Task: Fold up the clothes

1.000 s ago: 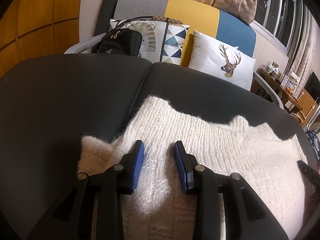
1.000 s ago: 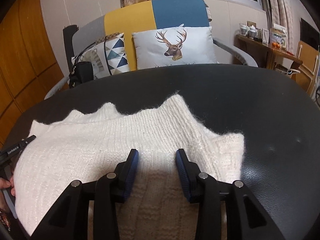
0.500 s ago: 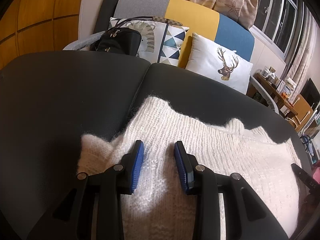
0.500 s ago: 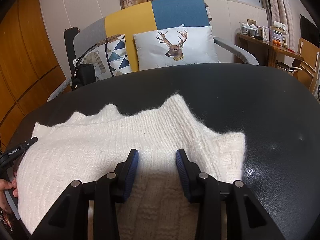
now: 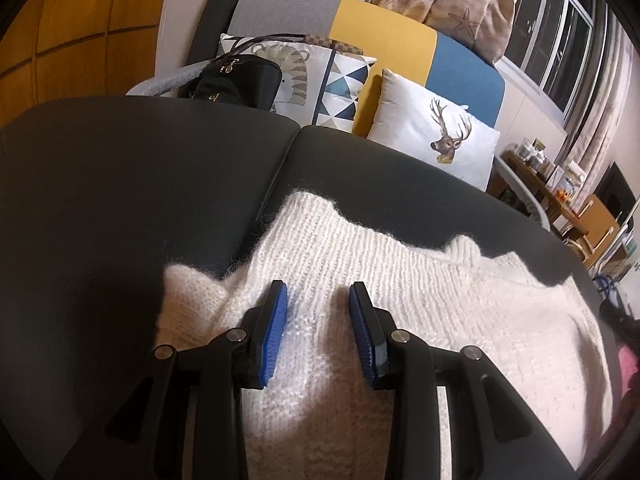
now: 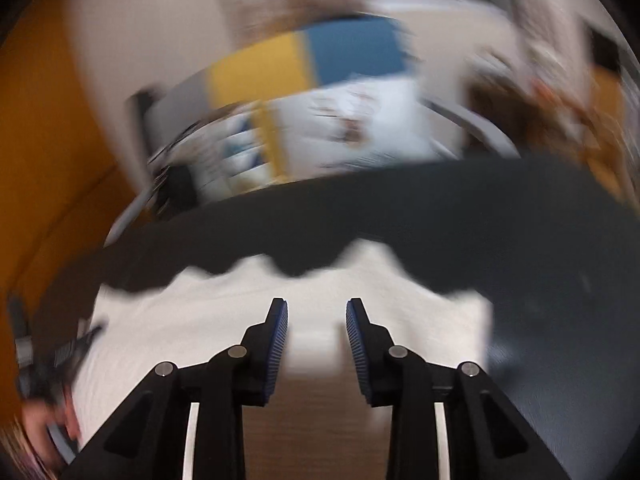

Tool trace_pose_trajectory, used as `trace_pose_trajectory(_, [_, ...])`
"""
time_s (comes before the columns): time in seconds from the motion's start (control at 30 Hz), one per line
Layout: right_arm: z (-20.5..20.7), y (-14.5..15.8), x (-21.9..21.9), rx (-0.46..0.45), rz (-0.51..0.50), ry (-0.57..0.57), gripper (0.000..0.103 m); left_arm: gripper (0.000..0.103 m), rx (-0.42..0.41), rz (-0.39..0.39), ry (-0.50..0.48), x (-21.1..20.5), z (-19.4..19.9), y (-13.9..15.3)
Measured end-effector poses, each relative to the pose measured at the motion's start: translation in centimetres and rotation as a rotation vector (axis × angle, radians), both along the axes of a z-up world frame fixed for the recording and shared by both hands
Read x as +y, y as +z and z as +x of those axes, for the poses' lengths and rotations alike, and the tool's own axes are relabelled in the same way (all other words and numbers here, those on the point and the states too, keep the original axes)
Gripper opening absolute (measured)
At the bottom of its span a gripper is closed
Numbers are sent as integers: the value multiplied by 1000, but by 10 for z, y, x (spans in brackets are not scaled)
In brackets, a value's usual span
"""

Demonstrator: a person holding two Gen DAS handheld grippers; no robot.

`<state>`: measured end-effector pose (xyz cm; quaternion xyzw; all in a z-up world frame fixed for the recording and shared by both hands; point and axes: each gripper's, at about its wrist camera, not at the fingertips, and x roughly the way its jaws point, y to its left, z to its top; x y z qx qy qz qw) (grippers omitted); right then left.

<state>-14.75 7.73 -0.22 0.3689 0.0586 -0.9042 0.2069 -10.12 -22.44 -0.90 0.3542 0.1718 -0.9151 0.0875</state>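
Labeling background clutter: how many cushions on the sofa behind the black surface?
2. A deer-print cushion leans against the blue section of the sofa; a geometric-triangle cushion sits to its left, partly covered by a black handbag. More could be hidden behind the bag.

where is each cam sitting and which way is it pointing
Left wrist: on the left tool, looking forward along its open fingers over the white sweater on the dark cushion, toward the sofa.
Right wrist: on the right tool, same direction but blurred; fingers open, a hand at the lower left edge.
Shared: sweater, cushion, sofa, deer pillow.
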Motion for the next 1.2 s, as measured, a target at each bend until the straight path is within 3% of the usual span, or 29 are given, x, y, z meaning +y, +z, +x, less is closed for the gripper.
trace_pose_trajectory(0.1, [-10,-9,-20,-12,88,39,28,35,3,9,-1,-1,0,0])
trace_pose_trajectory(0.17, [-29,-25,-20,-45,153,-9,29,35,0,7,0,-1,0,-1])
trace_pose_trajectory(0.23, [-49,-34,2,-117,62,-79,33,35,-6,-5,1,0,-1,-1])
trace_pose_trajectory(0.3, [-61,-32,29,-167,-56,-157,30,35,-17,-31,3,4,-3,-1])
trace_pose_trajectory(0.37, [-60,-27,42,-186,-72,-198,27,35,-26,-53,5,7,-5,-1])
trace_pose_trajectory(0.43, [-42,-12,39,-139,-41,-202,31,35,-29,-61,5,8,-5,-1])
trace_pose_trajectory(0.53, [-7,5,24,-89,-65,-96,31,35,-33,-73,7,9,-5,-1])
trace_pose_trajectory(0.67, [17,-10,-5,-99,48,-13,31,35,-49,-118,11,15,-8,0])
trace_pose_trajectory(0.77, [24,-23,-9,-80,85,-20,33,37,-90,-168,0,25,-6,9])
trace_pose_trajectory(0.87, [20,-24,-5,-94,53,-38,33,38,-147,-226,-19,37,-3,21])
trace_pose_trajectory(0.97, [20,-25,-1,-92,25,-50,34,38,-136,-168,-45,46,10,31])
trace_pose_trajectory(1.1, [26,-30,-4,-21,62,-43,34,38,-115,-231,-58,75,31,36])
trace_pose_trajectory(1.2, [26,-30,-4,-19,64,-47,34,38,-110,-255,-80,90,37,29])
